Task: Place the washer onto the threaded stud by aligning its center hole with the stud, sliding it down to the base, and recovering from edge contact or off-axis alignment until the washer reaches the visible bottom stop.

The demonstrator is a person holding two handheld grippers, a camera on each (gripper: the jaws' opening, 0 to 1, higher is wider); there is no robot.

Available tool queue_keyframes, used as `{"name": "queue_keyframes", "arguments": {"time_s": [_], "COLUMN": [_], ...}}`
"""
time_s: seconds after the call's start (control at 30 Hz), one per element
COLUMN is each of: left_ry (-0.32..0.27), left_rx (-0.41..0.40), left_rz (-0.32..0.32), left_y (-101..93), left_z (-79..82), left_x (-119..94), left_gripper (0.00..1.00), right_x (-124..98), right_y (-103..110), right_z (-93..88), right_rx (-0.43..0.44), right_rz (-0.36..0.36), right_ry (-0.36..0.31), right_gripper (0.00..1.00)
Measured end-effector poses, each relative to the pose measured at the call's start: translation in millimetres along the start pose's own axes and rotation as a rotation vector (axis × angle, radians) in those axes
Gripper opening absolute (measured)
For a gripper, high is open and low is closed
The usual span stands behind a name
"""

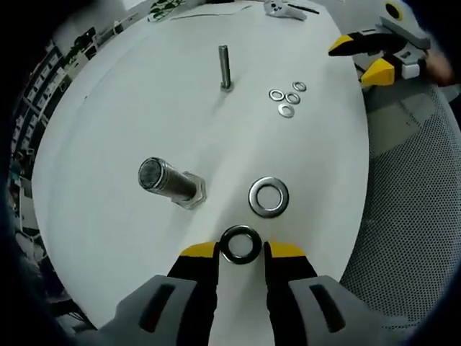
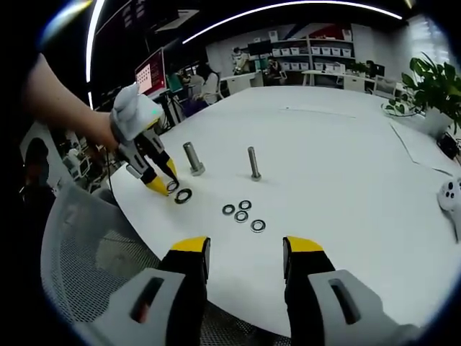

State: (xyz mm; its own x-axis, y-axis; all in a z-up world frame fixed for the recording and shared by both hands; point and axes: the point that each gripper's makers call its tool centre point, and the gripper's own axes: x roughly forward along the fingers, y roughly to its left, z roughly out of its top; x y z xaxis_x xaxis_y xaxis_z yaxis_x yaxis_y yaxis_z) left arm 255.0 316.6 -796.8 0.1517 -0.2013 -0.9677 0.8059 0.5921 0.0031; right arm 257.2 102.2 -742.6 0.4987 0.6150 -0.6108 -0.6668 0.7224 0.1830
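Washer in left jaws, short of big bolt

Left gripper (image 1: 241, 249) has a washer (image 1: 240, 244) pinched by its edges between the yellow tips, low over the white table (image 1: 108, 144). A second large washer (image 1: 269, 197) lies flat just ahead, apart from the held one. Big bolt (image 1: 171, 182) stands head-down, thread up, just left of that washer. Thin stud (image 1: 225, 68) stands upright farther back, w/ four small washers (image 1: 287, 98) clustered to its right. Right gripper (image 2: 245, 256) hangs over the near table edge, jaws wide apart, nothing between them; mesh chair (image 2: 94, 252) below. In right gripper view, left gripper (image 2: 160, 176) is tips-down near the bolt (image 2: 193, 158).
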Motion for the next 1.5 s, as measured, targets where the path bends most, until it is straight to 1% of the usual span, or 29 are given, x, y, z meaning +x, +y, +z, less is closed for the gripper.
{"name": "queue_keyframes", "arguments": {"time_s": [0.13,0.37,0.63,0.83,1.13,1.37,1.5], "left_ry": [-0.003,0.013,0.059,0.031,0.041,0.071,0.076], "left_rx": [-0.003,0.001,0.002,-0.006,-0.031,0.008,0.017], "left_rz": [0.0,-0.002,-0.007,-0.001,-0.002,-0.012,-0.011], "left_y": [0.6,0.4,0.2,0.3,2.3,1.2,1.6], "left_z": [0.3,-0.4,0.1,-0.4,0.5,-2.2,-3.3], "left_x": [0.2,1.3,0.8,-0.3,-0.2,-1.2,-2.1], "left_gripper": [0.21,0.2,0.2,0.21,0.21,0.23,0.23], "right_x": [0.1,0.3,-0.1,-0.4,-0.7,-0.8,-0.6], "right_y": [-0.1,-0.3,0.0,-0.1,-0.6,0.5,0.9], "right_z": [-0.3,-0.3,0.5,1.0,1.6,2.4,2.9], "right_rx": [0.004,0.007,0.01,0.011,0.012,0.013,0.017], "right_rz": [-0.002,-0.003,-0.002,-0.002,-0.004,-0.005,-0.008], "right_ry": [-0.001,-0.002,-0.006,-0.007,-0.008,-0.008,-0.011], "right_gripper": [0.43,0.43,0.43,0.43,0.42,0.42,0.42]}}
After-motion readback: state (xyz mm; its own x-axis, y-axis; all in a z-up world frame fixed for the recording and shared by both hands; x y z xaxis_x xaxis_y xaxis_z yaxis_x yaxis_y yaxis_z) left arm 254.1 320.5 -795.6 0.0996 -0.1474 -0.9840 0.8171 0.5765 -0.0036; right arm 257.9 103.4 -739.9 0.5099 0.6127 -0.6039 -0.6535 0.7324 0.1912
